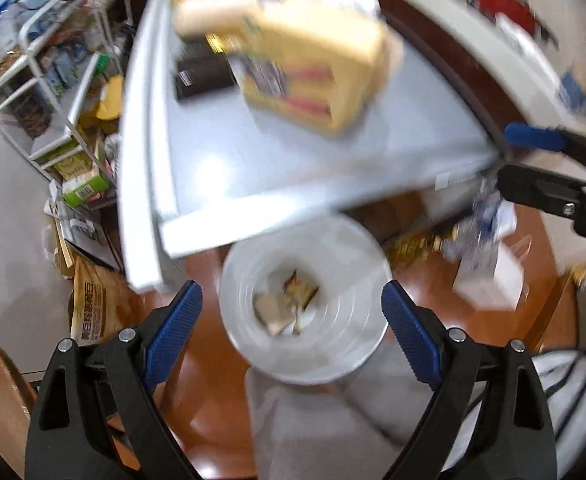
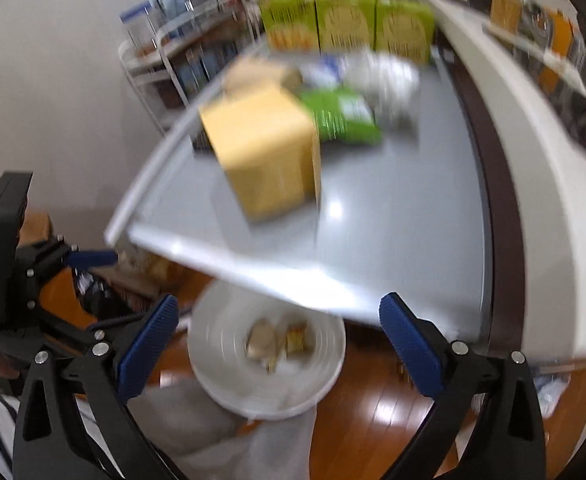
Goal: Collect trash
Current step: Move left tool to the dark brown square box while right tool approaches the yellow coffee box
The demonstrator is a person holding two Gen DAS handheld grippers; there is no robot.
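Below, both grippers hung spread and empty above a white bin (image 1: 305, 312) on the wooden floor (image 1: 209, 392), seen through heavy motion blur. At far left in the left wrist view stood a white wire rack (image 1: 53, 80) crowded with packages, with a brown paper bag (image 1: 93, 304) lying on the floor beneath it. The left gripper (image 1: 293, 308) held its blue-padded fingers (image 1: 173, 332) wide apart, nothing between them, framing the bin's mouth. Inside the bin lay the collected trash (image 1: 289, 304), crumpled scraps of paper and wrapper resting at the bottom. Above the bin stretched a grey tabletop (image 1: 253, 152) carrying a yellowish carton (image 1: 313, 76) and a dark flat object (image 1: 201, 72) just behind it. At the right edge, the right gripper (image 1: 521, 156) reached in from the side, its jaws likewise parted, near a blurred white box (image 1: 489, 276) on the floor. The right wrist view confirmed it: the right gripper's fingers (image 2: 149, 344) stood spread around the bin, with green cartons (image 2: 349, 28) lined along the table's far side. A person's grey-clad leg (image 1: 333, 432) showed just beneath the bin.
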